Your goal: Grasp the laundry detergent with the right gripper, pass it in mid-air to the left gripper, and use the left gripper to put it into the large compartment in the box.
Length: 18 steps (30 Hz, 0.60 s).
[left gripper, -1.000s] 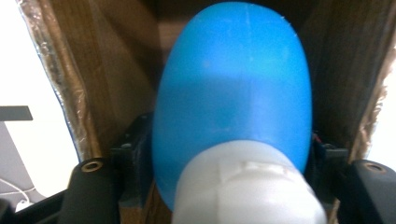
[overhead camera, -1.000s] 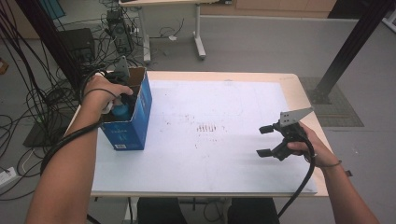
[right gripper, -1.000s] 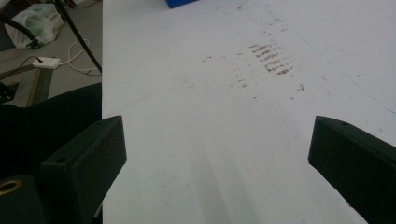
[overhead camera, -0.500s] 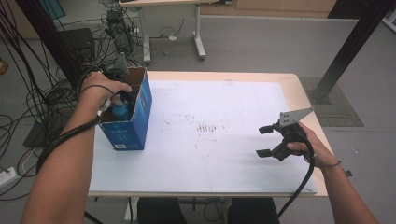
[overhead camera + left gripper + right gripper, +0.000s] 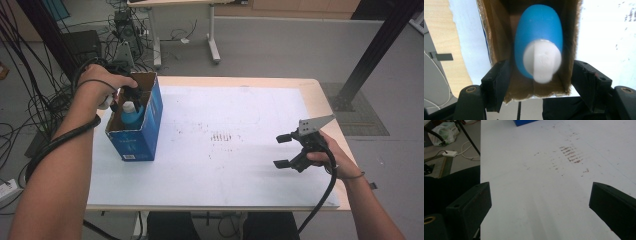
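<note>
A blue bottle (image 5: 133, 115) with a white cap stands upright inside the blue cardboard box (image 5: 145, 137) at the table's left. My left gripper (image 5: 126, 98) hangs just above the box opening and points down. In the left gripper view the bottle (image 5: 539, 32) lies between the jaws with a gap on each side, and the box wall (image 5: 496, 37) frames it. The jaws of the left gripper (image 5: 541, 75) have just been opening and the pads do not touch the bottle. My right gripper (image 5: 281, 150) hovers open at the table's right, with nothing between the jaws (image 5: 539, 195).
White paper (image 5: 235, 165) with faint brown marks (image 5: 222, 136) covers the tabletop between the box and the right hand. Cables and equipment (image 5: 120, 30) crowd the floor beyond the box at the left. A black post (image 5: 370, 55) stands past the far right corner.
My left hand has risen out of the box, and the bottle's white cap now stands free below it. The right hand has not moved.
</note>
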Each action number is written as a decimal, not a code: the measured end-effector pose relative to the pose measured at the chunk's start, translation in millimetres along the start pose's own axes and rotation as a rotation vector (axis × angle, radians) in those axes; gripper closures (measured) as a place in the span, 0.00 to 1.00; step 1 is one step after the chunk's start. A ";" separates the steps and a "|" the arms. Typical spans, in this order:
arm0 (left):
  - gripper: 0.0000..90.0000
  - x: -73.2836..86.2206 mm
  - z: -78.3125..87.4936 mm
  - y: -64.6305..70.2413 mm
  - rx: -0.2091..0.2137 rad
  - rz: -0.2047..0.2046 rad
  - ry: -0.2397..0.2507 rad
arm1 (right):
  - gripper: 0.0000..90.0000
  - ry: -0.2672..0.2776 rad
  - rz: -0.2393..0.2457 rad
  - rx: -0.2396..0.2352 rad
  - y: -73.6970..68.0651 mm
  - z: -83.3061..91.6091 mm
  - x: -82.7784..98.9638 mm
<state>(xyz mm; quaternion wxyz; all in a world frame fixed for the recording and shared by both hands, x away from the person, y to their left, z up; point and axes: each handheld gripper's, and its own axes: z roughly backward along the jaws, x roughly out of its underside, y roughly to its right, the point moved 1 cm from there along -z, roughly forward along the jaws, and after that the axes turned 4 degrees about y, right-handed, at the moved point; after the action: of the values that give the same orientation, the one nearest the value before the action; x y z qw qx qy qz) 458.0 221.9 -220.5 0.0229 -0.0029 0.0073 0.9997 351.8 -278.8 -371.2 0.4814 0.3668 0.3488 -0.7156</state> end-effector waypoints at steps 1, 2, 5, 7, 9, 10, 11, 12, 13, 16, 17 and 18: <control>0.34 0.7 2.5 0.3 -0.005 -0.001 0.001 | 0.05 -0.002 0.001 0.002 -0.2 -0.3 -0.4; 0.33 1.5 5.6 0.8 -0.006 -0.003 0.006 | 0.05 -0.003 0.002 0.001 -0.4 -0.8 -0.7; 0.32 3.2 12.3 1.7 -0.006 -0.010 0.013 | 0.05 -0.004 0.001 -0.003 -1.0 -1.9 -1.4; 0.31 4.4 17.3 2.1 -0.011 -0.012 0.017 | 0.05 -0.007 0.002 -0.002 -1.5 -2.6 -1.9; 0.28 5.3 21.3 2.6 -0.018 -0.013 0.025 | 0.05 -0.004 0.003 -0.004 -2.2 -2.8 -2.5; 0.28 5.8 23.2 2.9 -0.017 -0.013 0.032 | 0.05 -0.004 0.003 -0.005 -2.6 -2.8 -2.7; 0.27 6.5 25.1 3.4 -0.016 -0.012 0.037 | 0.05 -0.003 0.004 -0.003 -2.9 -2.9 -3.0; 0.25 7.4 27.0 4.3 -0.014 -0.013 0.041 | 0.05 -0.003 0.005 -0.003 -3.4 -2.9 -2.9; 0.24 7.9 28.3 5.0 -0.013 -0.015 0.042 | 0.05 -0.004 0.005 -0.005 -4.1 -3.0 -2.8; 0.21 9.8 32.5 10.0 -0.026 -0.022 0.056 | 0.05 -0.007 0.006 -0.007 -5.4 -2.3 -2.5; 0.20 10.1 33.6 11.7 -0.028 -0.023 0.058 | 0.05 -0.008 0.004 -0.006 -5.8 -1.7 -2.6; 0.17 10.4 34.8 13.4 -0.025 -0.024 0.060 | 0.05 -0.010 0.006 -0.006 -5.8 -1.0 -2.4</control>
<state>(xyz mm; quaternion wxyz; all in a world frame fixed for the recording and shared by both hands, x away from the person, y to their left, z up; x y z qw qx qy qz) 446.8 209.5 -185.6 0.0348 -0.0331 -0.0048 0.9988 347.2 -275.2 -368.8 0.4864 0.3628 0.3472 -0.7150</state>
